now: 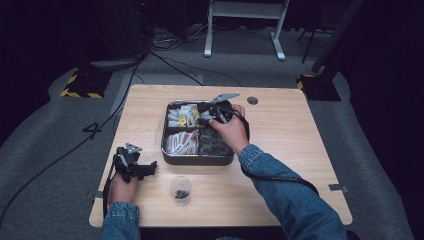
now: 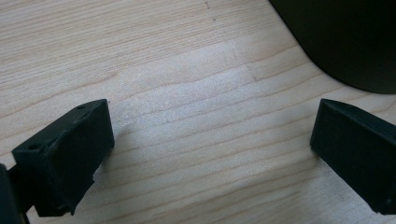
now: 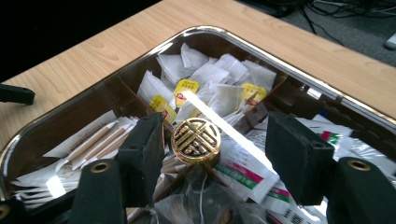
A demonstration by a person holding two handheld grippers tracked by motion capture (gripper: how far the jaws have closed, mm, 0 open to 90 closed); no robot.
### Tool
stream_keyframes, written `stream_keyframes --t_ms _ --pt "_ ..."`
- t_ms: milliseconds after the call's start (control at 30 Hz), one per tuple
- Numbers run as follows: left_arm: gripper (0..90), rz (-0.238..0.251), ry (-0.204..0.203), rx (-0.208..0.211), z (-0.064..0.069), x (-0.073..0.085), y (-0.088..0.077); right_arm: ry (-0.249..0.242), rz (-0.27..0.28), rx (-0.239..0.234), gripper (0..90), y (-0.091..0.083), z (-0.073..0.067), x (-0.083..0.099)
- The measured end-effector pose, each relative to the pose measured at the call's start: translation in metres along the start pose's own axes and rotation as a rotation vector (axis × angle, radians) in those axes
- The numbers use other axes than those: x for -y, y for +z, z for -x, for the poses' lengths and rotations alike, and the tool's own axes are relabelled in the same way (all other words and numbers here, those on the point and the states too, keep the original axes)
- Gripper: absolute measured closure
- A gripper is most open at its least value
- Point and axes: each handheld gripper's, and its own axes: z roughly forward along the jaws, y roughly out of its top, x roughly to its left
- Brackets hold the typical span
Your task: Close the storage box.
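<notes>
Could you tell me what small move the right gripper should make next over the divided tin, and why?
Probably lower the right gripper slightly and close on the gold knob at the centre of the tin. Its jaws stand open on either side of the knob with gaps both sides, so nothing is gripped yet; the left gripper rests open over bare table.

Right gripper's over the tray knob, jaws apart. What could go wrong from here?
1. The right gripper is open around the gold knob; the left jaw looks nearer than the right, so closing off-centre could slip off or nudge the tray.
2. Loose tea bags and sachets crowd the knob; a jaw may pinch one.
3. The left gripper rests open on the table, not steadying the tray.
</notes>
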Motion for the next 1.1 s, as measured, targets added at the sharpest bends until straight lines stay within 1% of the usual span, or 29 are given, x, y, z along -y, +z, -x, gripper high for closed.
stream_keyframes --t_ms 67,267,300,400,500,567,667,767,867,1033,1100 --pt "0.0 0.0 0.0 0.0 0.0 0.0 0.0 -0.005 0.01 0.005 37.8 -0.008 0.001 -0.001" --pt "0.1 -0.001 -0.002 -0.003 0.0 0.0 0.0 -0.016 0.03 -0.006 37.3 -0.033 0.004 -0.001" --pt "0.0 -0.001 -0.002 -0.003 0.0 0.0 0.0 -0.019 0.038 -0.011 37.2 -0.039 0.005 0.001" --pt "0.0 -0.001 -0.002 -0.003 0.0 0.0 0.0 -0.025 0.037 -0.017 36.1 -0.052 0.008 0.004" --pt "0.0 -0.001 -0.002 -0.003 0.0 0.0 0.0 -0.016 0.033 -0.027 35.5 -0.062 0.011 0.009" --pt "0.0 0.0 -0.004 -0.003 0.0 0.0 0.0 -0.02 0.03 -0.034 34.3 -0.07 0.014 0.012" --pt "0.0 -0.001 -0.001 -0.003 0.0 0.0 0.0 -0.023 0.036 -0.044 33.3 -0.085 0.019 0.019" --pt "0.0 0.001 -0.002 -0.005 0.0 -0.001 0.0 -0.039 0.048 -0.05 32.7 -0.097 0.024 0.027" --pt "0.0 0.001 -0.002 -0.005 0.0 -0.001 0.0 -0.044 0.062 -0.056 32.6 -0.111 0.03 0.038" --pt "0.0 0.001 -0.003 -0.005 0.0 -0.001 0.0 -0.05 0.077 -0.035 32.2 -0.134 0.04 0.056" --pt "0.0 0.001 -0.003 -0.005 0.0 -0.001 0.0 -0.051 0.082 -0.029 32.0 -0.143 0.045 0.069"
